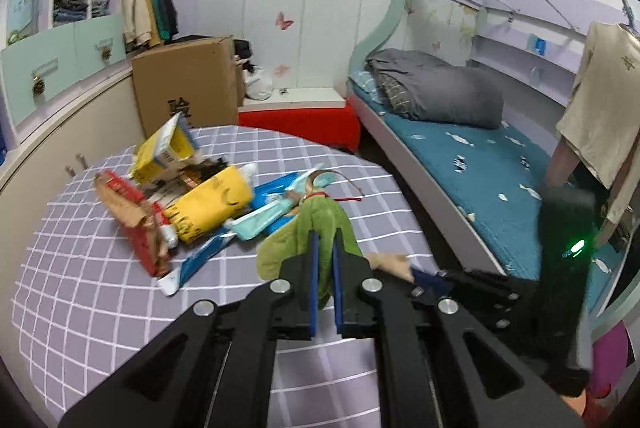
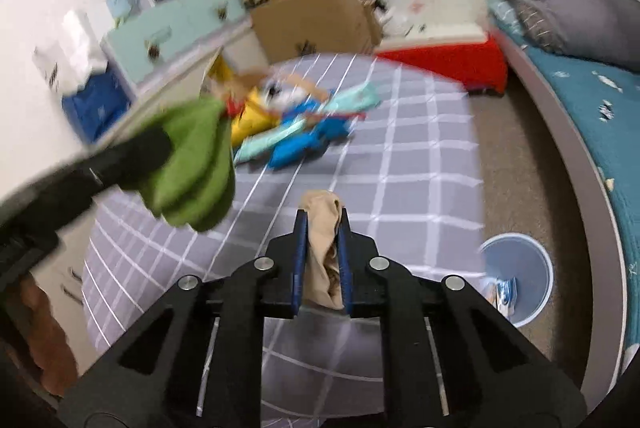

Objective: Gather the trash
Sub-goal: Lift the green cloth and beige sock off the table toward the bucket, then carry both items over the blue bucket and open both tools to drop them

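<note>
Only the right wrist view shows the bin (image 2: pixel 532 260) — pale blue; floor-standing.

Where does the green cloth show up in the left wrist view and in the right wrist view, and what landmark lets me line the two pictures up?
Left wrist view: the green cloth is low centre, clamped between the left hand-held gripper pads.
Right wrist view: the green cloth is at middle left, blurred, hanging from the left hand-held gripper.
Shared landmark: the cardboard box beyond the checked grey bedspread.
</note>
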Tool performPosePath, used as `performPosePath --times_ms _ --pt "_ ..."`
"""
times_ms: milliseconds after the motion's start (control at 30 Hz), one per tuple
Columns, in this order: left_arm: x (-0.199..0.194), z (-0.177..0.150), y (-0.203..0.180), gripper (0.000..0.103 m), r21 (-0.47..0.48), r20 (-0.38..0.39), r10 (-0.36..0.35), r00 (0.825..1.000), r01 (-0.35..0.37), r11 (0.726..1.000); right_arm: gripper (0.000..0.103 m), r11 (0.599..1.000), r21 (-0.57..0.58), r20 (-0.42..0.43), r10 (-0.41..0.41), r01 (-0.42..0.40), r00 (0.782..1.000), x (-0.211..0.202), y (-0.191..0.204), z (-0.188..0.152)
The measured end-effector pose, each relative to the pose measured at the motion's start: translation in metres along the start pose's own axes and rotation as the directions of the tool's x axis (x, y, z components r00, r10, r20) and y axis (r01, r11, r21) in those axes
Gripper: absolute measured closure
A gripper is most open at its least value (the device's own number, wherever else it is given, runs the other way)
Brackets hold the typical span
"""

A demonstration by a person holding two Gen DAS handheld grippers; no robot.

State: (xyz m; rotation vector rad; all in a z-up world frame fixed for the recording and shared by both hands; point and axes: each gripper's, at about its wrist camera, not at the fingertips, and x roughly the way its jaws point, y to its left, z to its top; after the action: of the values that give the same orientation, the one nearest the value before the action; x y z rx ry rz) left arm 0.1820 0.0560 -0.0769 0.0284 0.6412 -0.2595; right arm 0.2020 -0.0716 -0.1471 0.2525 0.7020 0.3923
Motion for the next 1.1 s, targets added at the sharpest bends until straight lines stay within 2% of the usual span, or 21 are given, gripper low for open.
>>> performPosePath --times_ms 233,300,433,567,700,900,967,1100 --pt "0.019 0.017 -0.067 0.097 0.084 0.009 -0.106 0.994 0.105 0.991 0.089 0.988 0.138 0.133 -0.092 0.073 0.987 -0.057 -0.069 0.008" --pt "0.034 0.023 -0.096 0.097 0.096 -0.015 -0.175 0.984 0.176 0.98 0.088 0.976 0.194 0.154 -0.135 0.104 0.979 -0.068 -0.096 0.003" --pt "0.072 0.027 -0.148 0.097 0.126 -0.061 -0.244 0.968 0.25 0.96 0.088 0.94 0.303 0.147 -0.212 0.16 0.966 -0.075 -0.151 -0.012" --pt "0.116 0.017 -0.185 0.097 0.16 -0.107 -0.242 0.964 0.257 0.953 0.088 0.897 0.391 0.104 -0.266 0.206 0.958 -0.064 -0.203 -0.03" --pt "0.164 0.006 -0.205 0.097 0.18 -0.168 -0.213 0.962 0.243 0.953 0.088 0.866 0.44 0.051 -0.286 0.236 0.957 -0.039 -0.246 -0.039" --pt "0.229 -0.011 -0.208 0.097 0.149 -0.267 -0.164 0.949 0.209 0.967 0.075 0.831 0.484 -0.02 -0.301 0.273 0.953 0.014 -0.298 -0.045" --pt "0.242 -0.018 -0.209 0.097 0.151 -0.293 -0.142 0.946 0.193 0.97 0.062 0.82 0.485 -0.048 -0.321 0.303 0.946 0.022 -0.309 -0.051" --pt "0.269 -0.033 -0.21 0.097 0.145 -0.353 -0.125 0.927 0.186 0.972 0.06 0.795 0.509 -0.081 -0.338 0.33 0.938 0.02 -0.321 -0.068"
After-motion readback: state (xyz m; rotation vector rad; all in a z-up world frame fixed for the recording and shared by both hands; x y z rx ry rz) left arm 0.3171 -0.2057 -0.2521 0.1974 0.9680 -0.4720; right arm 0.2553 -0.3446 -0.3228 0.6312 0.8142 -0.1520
